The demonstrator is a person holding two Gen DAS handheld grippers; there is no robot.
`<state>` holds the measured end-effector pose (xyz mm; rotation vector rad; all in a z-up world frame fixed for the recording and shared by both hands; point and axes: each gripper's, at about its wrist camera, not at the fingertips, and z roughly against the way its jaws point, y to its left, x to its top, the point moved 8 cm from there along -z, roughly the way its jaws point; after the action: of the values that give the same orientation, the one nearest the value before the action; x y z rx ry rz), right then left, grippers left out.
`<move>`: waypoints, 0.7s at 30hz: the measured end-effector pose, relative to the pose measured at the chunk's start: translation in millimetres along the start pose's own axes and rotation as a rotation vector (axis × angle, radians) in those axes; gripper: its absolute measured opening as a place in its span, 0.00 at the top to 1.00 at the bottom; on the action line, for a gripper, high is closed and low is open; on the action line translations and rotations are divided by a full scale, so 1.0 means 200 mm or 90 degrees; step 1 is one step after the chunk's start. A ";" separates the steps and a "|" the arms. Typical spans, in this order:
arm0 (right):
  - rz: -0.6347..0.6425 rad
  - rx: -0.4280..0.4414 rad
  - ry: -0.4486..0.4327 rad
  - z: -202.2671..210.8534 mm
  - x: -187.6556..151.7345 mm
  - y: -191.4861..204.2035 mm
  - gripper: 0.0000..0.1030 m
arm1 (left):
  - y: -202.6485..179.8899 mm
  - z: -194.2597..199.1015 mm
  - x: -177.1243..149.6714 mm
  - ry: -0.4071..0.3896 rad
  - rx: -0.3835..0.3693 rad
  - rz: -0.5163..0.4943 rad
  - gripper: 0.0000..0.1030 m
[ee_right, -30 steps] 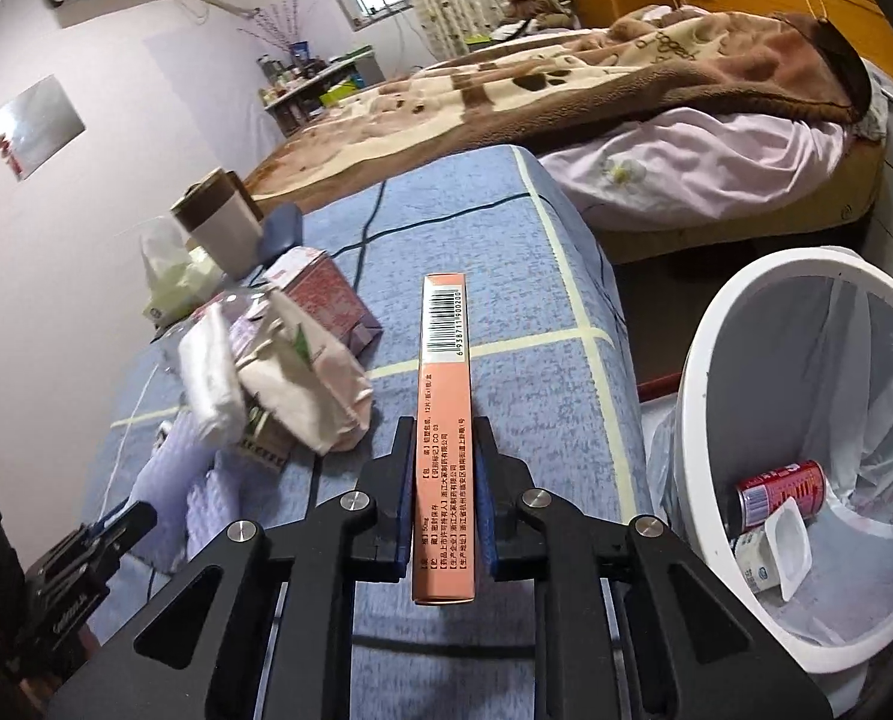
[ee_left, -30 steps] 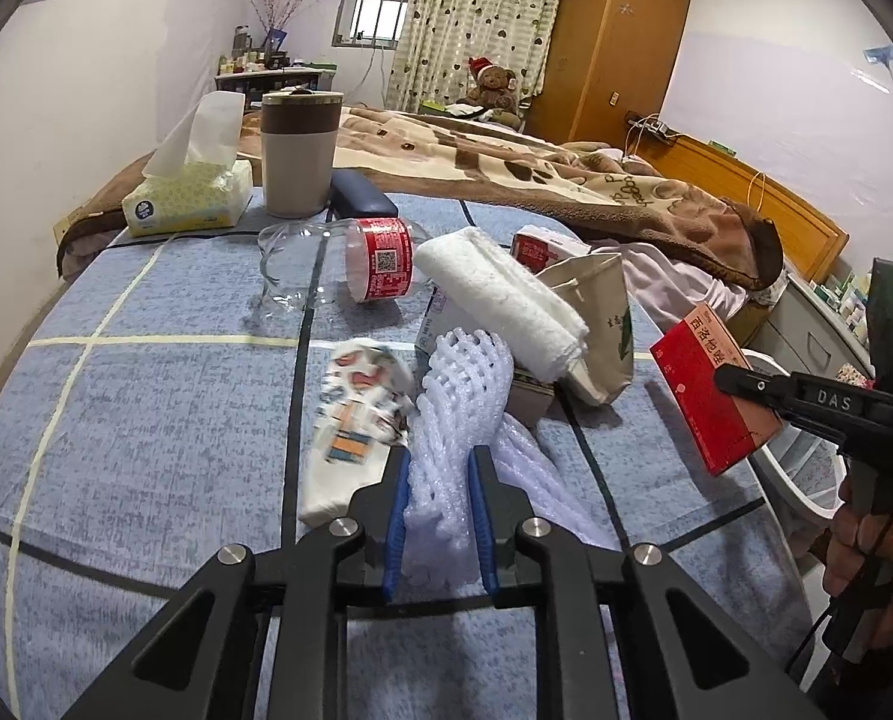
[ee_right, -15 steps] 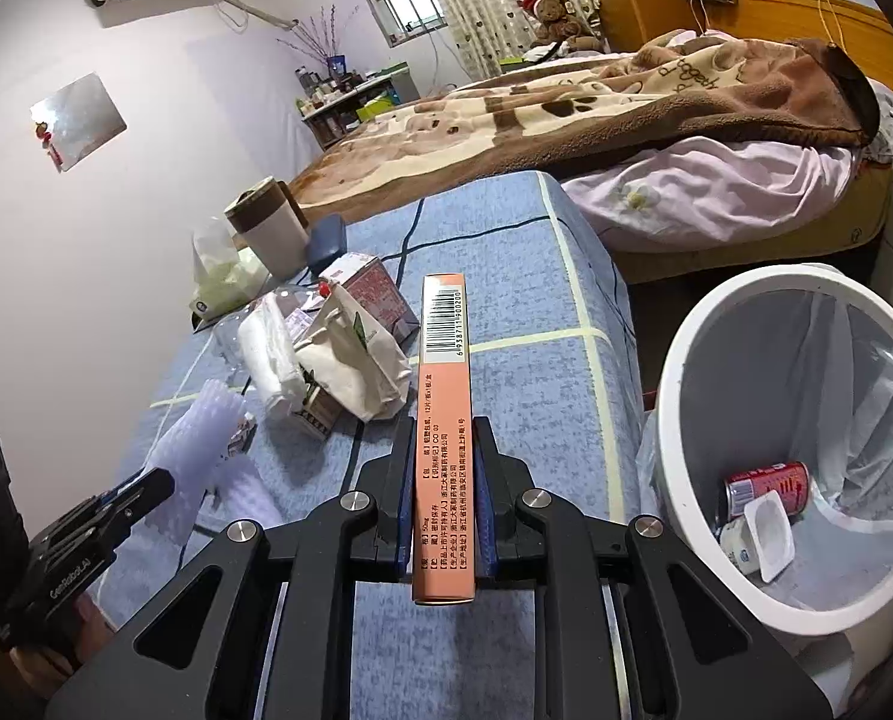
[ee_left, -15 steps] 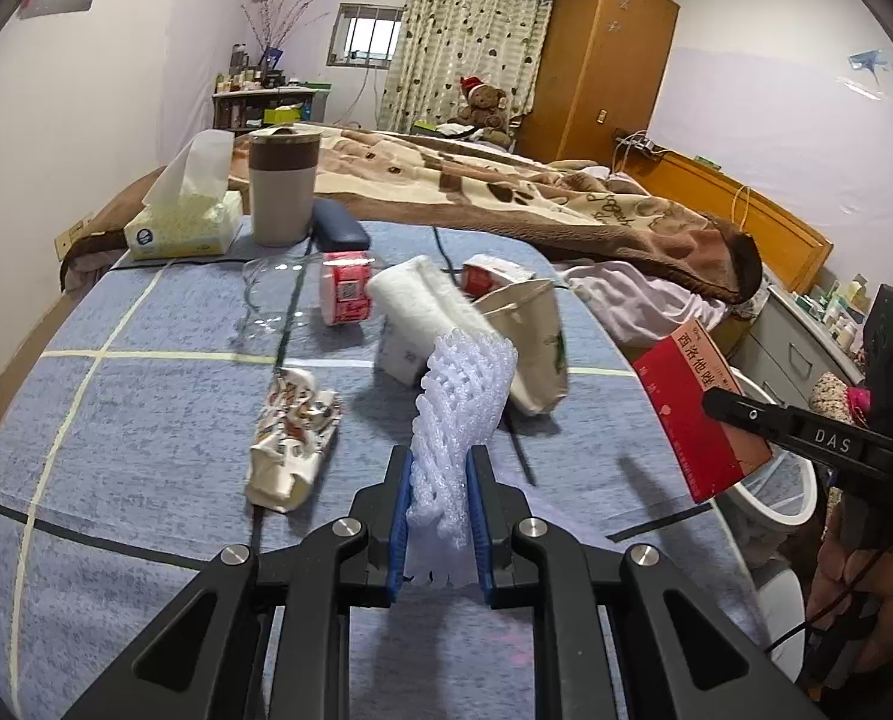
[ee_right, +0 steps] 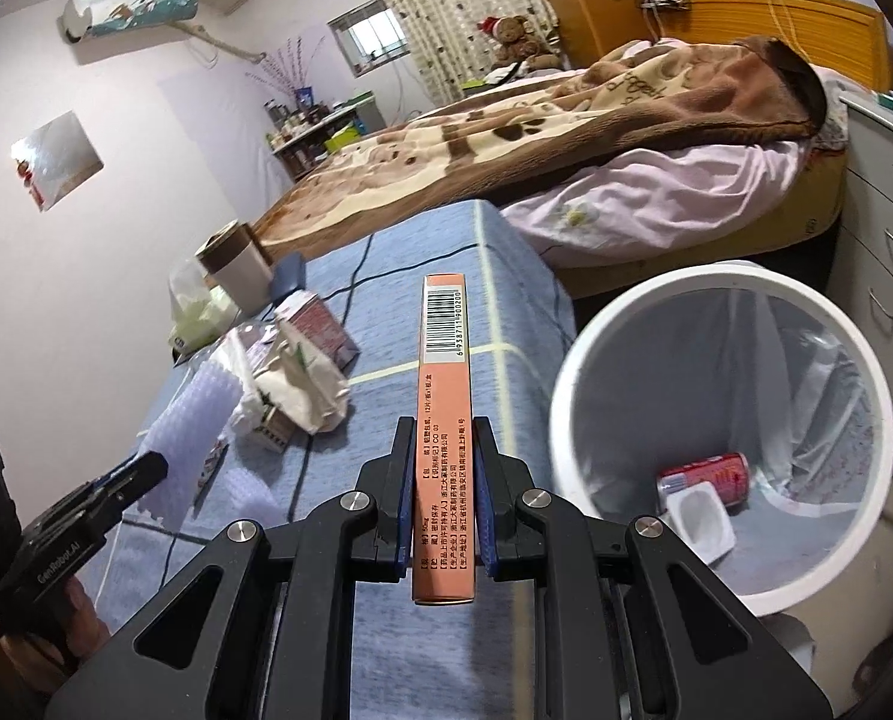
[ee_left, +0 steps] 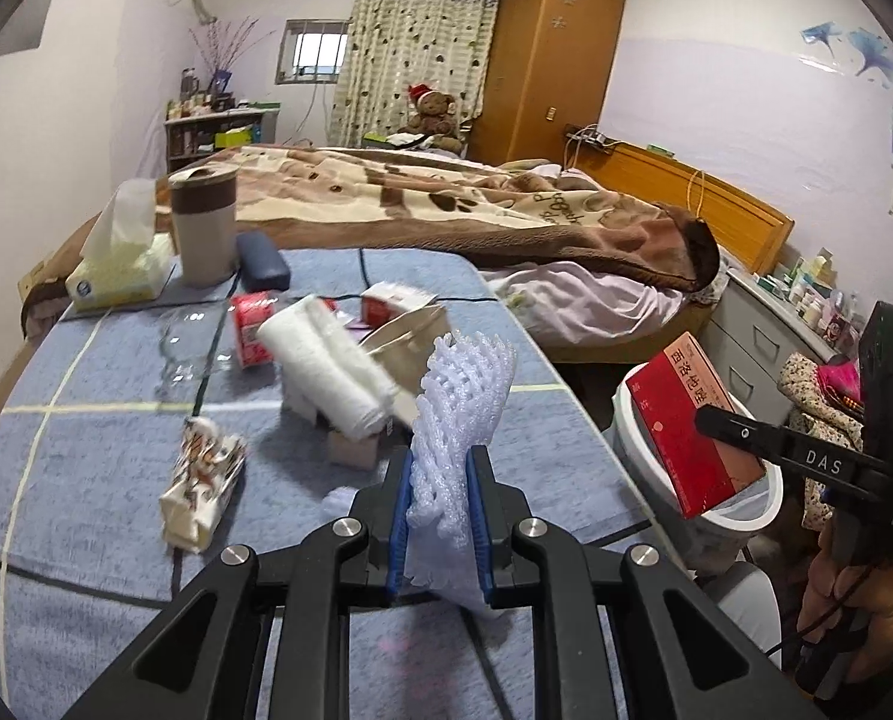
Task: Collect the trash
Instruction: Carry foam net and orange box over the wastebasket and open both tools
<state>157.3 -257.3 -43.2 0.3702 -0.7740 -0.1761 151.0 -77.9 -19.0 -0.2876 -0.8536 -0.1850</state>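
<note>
Both hands loaded, carry-to-bin step.

Left gripper (ee_left: 439,516): jaws clamped on the white foam fruit-net sleeve (ee_left: 458,420), which stands up out of the pads, clear of the blue grid-patterned tabletop cloth (ee_left: 86,420).
Right gripper (ee_right: 444,501): jaws clamped on the narrow edges of a flat orange-red cardboard medicine box (ee_right: 444,420), held edge-up with the barcode end forward. It hangs over the cloth's near edge, just left of the round white plastic trash bin with clear liner (ee_right: 572,372), not yet over the opening.

Next move, my read: swing the box right until it is over the bin mouth, then part the jaws; foam net follows. Bin rim is close to the table edge, so keep the box high enough to clear it.

Farther out on the cloth, uncollected: a crumpled printed wrapper (ee_left: 203,483), a rolled white towel (ee_left: 326,366) lying across a beige paper bag (ee_left: 410,342), small red cartons behind.

Bin already holds a red can (ee_right: 707,474) and a white yoghurt cup (ee_right: 701,519).

Hard to tell: what sits under the towel and bag pile; the bin's right side is cut off; the clear plastic item near the cartons is too faint to identify.
</note>
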 end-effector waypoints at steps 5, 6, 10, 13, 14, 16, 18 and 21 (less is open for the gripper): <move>-0.022 -0.014 -0.010 0.03 0.01 -0.10 0.83 | -0.12 -0.06 0.02 0.014 -0.024 -0.023 0.83; -0.026 -0.016 -0.011 0.04 0.01 -0.12 0.83 | -0.15 -0.08 0.02 0.017 -0.030 -0.028 0.83; -0.043 -0.031 -0.018 0.07 0.01 -0.21 0.83 | -0.28 -0.14 0.04 0.025 -0.055 -0.049 0.83; -0.059 -0.045 -0.022 0.09 0.01 -0.28 0.83 | -0.38 -0.19 0.04 0.036 -0.074 -0.067 0.83; -0.065 -0.050 -0.023 0.10 0.01 -0.31 0.83 | -0.42 -0.21 0.04 0.040 -0.079 -0.072 0.83; -0.074 -0.061 -0.023 0.11 0.00 -0.37 0.83 | -0.50 -0.26 0.03 0.049 -0.096 -0.085 0.83; -0.081 -0.069 -0.022 0.12 -0.01 -0.41 0.83 | -0.58 -0.30 0.02 0.057 -0.111 -0.098 0.83; -0.092 -0.084 -0.018 0.13 -0.02 -0.47 0.83 | -0.68 -0.36 0.01 0.071 -0.135 -0.112 0.83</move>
<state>134.7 -349.2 -64.9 0.2996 -0.7591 -0.3666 166.3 -229.4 -39.2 -0.3964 -0.7499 -0.4534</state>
